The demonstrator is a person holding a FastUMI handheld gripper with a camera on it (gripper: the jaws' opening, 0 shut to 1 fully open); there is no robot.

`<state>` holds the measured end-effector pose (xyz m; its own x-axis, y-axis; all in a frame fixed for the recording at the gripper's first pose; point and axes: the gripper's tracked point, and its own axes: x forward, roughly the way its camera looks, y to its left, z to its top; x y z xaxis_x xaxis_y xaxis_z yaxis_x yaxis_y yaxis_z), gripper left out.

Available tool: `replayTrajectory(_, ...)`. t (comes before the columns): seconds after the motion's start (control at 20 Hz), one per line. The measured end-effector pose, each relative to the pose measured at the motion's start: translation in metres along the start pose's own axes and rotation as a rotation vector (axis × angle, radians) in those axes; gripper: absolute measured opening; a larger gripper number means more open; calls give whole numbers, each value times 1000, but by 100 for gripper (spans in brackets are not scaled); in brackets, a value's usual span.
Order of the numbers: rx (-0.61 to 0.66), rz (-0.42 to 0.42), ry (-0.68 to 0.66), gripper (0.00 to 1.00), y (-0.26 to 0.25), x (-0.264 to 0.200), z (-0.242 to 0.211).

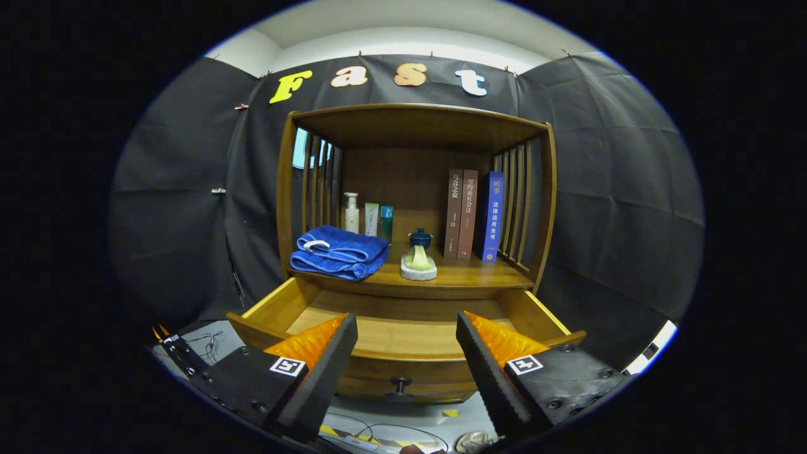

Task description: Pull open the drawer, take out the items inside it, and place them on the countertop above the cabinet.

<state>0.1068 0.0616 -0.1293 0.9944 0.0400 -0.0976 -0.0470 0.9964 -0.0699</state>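
The wooden drawer (403,343) of the cabinet stands pulled out toward me, its bare wooden floor showing between my fingers. Its dark round knob (400,383) sits on the front panel, low between the fingertips. My gripper (406,334) hovers in front of the drawer, open, with nothing between its fingers. On the countertop (466,274) above the drawer lie a folded blue towel (339,252) at the left and a pale green item on a round white base (418,263) in the middle.
Behind the towel stand a white pump bottle (351,213) and two small tubes (378,219). A small dark lidded pot (420,238) sits mid-shelf. Three upright books (471,214) lean at the right. Slatted side walls and a top board enclose the shelf. Cables lie on the floor below.
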Motion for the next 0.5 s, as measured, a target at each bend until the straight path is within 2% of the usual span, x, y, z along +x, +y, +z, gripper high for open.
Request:
replayTrajectory(0.2, 33, -11, -18, 100, -1, -11, -27)
replayTrajectory(0.5, 60, -13, 33, 99, -2, 9, -56)
